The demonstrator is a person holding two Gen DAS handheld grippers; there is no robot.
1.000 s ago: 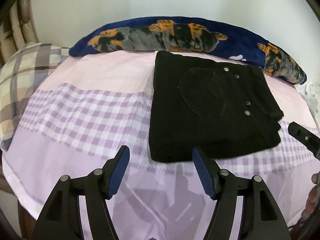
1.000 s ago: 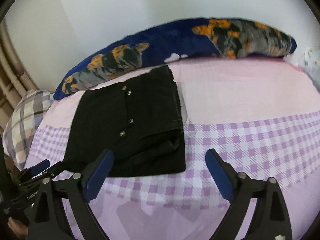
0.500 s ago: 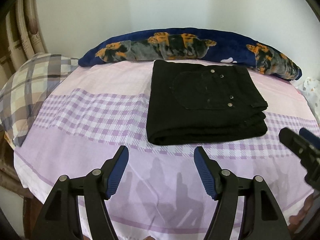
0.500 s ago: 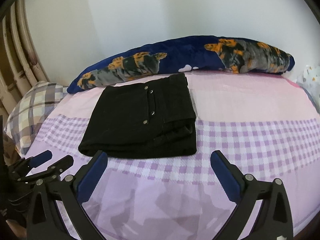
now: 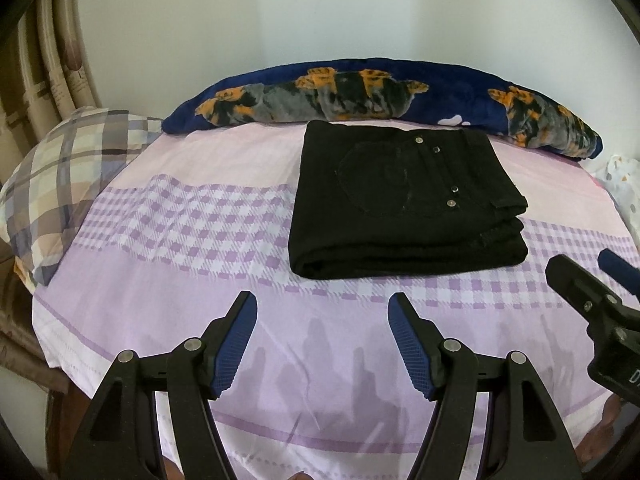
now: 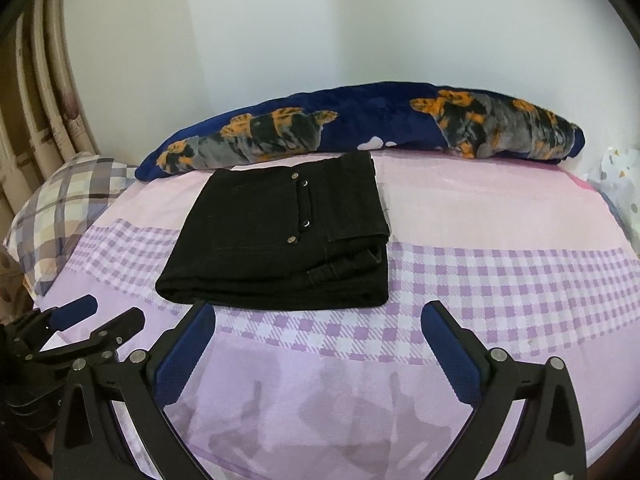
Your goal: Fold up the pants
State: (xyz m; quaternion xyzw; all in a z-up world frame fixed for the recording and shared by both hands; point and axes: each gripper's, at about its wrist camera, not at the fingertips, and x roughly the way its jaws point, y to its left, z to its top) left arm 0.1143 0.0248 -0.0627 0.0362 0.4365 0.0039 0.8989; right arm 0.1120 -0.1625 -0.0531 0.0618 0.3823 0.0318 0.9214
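Black pants (image 5: 404,204) lie folded into a thick flat rectangle on the bed, back pocket and metal studs facing up; the same pants (image 6: 280,240) show in the right wrist view. My left gripper (image 5: 322,304) hovers open over bare sheet in front of the pants, nothing between its blue pads. My right gripper (image 6: 318,314) stands wide open just short of the pants' near edge, empty too. Each gripper shows at the edge of the other's view: right gripper (image 5: 588,280), left gripper (image 6: 100,316).
The bed sheet (image 5: 192,232) is pink with purple checked bands. A long navy pillow (image 5: 360,92) with orange and grey print lies along the wall behind the pants. A plaid pillow (image 5: 60,184) sits at the left, by a rattan headboard (image 5: 36,64).
Both grippers have drawn back and risen from the folded pants, which now look smaller and farther off. The right gripper's jaws have spread wider.
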